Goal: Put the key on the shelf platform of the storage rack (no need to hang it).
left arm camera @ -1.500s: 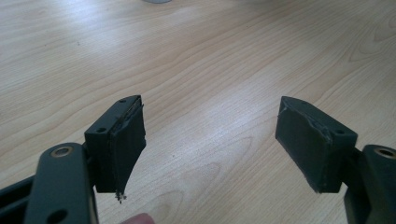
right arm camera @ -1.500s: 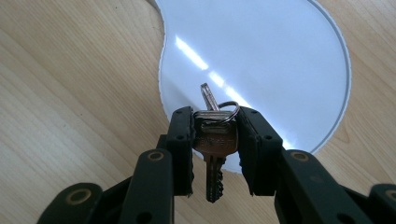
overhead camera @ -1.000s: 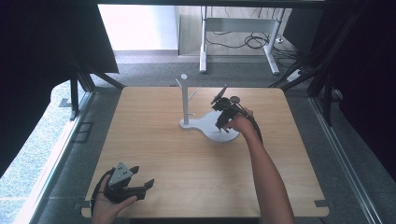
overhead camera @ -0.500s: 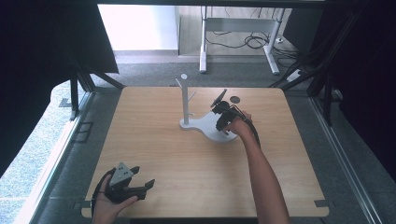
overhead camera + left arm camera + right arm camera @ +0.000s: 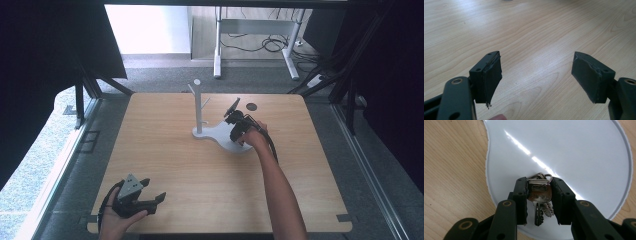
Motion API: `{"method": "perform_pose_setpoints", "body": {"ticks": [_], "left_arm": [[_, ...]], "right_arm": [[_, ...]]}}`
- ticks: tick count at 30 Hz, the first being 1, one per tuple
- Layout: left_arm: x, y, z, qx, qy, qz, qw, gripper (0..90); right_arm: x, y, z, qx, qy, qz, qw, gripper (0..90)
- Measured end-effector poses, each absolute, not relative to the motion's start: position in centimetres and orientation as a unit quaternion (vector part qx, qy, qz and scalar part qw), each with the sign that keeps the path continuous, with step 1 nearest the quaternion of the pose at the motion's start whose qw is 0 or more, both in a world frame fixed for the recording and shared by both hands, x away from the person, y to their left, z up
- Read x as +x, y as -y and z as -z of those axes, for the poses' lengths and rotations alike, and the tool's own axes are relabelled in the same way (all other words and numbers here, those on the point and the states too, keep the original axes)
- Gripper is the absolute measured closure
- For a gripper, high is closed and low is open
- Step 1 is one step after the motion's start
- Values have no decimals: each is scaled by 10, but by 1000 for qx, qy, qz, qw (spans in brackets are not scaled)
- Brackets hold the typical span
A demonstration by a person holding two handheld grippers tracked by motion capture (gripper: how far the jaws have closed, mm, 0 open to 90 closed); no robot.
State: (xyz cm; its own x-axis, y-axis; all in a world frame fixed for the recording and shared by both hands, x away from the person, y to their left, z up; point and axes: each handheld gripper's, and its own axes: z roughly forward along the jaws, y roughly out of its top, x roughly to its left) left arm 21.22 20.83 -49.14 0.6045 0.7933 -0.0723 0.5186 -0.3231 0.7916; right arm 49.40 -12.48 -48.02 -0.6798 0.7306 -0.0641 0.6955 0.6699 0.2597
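Note:
A bunch of keys on a metal ring hangs between the jaws of my right gripper, which is shut on it just above the white tray base of a stand. In the high view my right gripper hovers over that white base, right of the white post with pegs. My left gripper rests at the table's near left corner, held by a hand. Its jaws stand wide open over bare wood, with the left gripper holding nothing.
The wooden table lies between dark frames on both sides. A small dark round disc lies on the wood beyond the stand. A white desk frame and cables stand on the floor behind the table.
My right gripper has drifted slightly left and nearer over the white base with the keys. The left gripper has stayed put.

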Motion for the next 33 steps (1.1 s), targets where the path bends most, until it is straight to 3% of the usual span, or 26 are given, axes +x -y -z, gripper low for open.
{"method": "perform_pose_setpoints", "body": {"ticks": [12,21,33], "left_arm": [[213,-207,492,798,-410,-166,409,243],[213,-206,493,799,-409,-165,408,243],[213,-204,493,801,-407,-164,407,243]], "right_arm": [[494,128,486,398,-907,-110,80,671],[490,133,477,396,-903,-141,87,559],[479,135,467,391,-903,-153,89,515]]}}
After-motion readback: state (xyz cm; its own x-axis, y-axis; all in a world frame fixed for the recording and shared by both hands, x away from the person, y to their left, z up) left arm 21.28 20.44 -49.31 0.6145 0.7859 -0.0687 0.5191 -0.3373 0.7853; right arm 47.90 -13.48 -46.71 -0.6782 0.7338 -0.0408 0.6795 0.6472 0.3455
